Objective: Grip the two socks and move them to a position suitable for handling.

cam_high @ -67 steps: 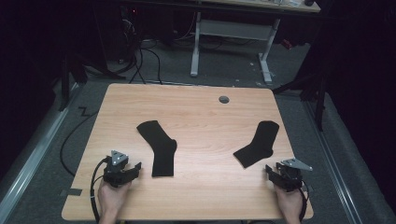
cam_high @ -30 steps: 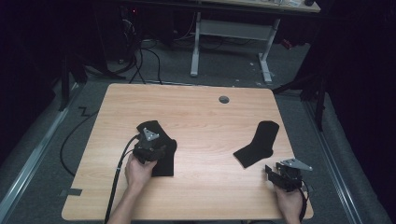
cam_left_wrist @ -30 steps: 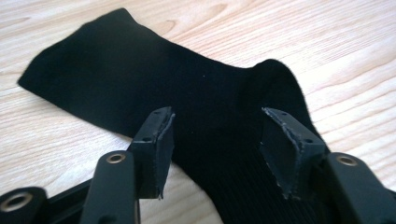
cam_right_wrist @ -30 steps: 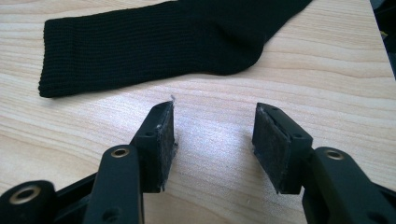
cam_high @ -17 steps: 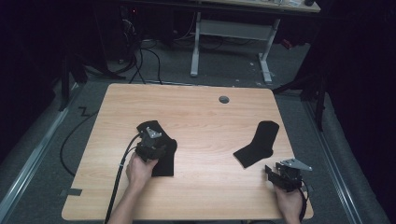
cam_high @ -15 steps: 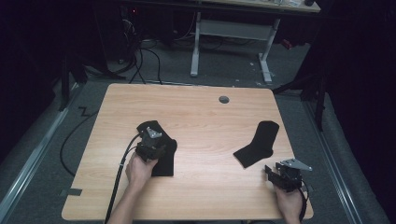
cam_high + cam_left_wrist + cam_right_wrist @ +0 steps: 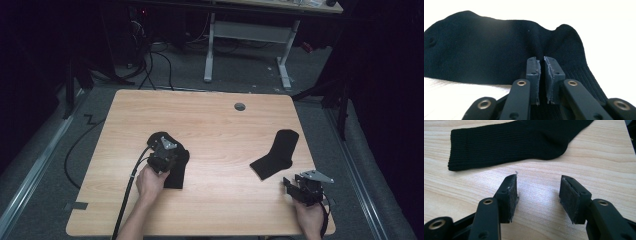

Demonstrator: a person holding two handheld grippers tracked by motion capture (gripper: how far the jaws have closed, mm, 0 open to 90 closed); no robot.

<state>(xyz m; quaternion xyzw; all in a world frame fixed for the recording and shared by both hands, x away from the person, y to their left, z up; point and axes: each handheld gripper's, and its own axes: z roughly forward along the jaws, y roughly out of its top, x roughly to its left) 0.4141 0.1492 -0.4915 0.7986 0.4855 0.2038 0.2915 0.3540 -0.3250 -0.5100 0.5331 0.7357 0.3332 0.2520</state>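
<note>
On the light wooden table [image 7: 215, 120] two black ribbed fabric socks are laid out, one at the left and one at the right. The left black sock [image 7: 175, 165] lies near the left of the table's middle, under the left gripper [image 7: 162, 150], whose jaws have just been closing and are now drawn almost together, with a fold of the knit apparently pinched between the pads [image 7: 534, 72] near the sock's bend. How much cloth is actually caught cannot be told from the left gripper view, and that is judged to be the main risk: if only a thin ridge of the top layer is nipped, the sock could slip free once it is lifted, or only one layer could be raised while the rest drags and bunches on the wood. A sideways pull could also leave the sock twisted or folded over. The right black sock [image 7: 277, 152] lies flat near the right edge, just beyond the right gripper [image 7: 300, 187], whose jaws are spread and empty over bare wood [image 7: 539, 192]; should it be brought forward too low, the cuff edge could be pushed and crumpled rather than taken between the pads.
</note>
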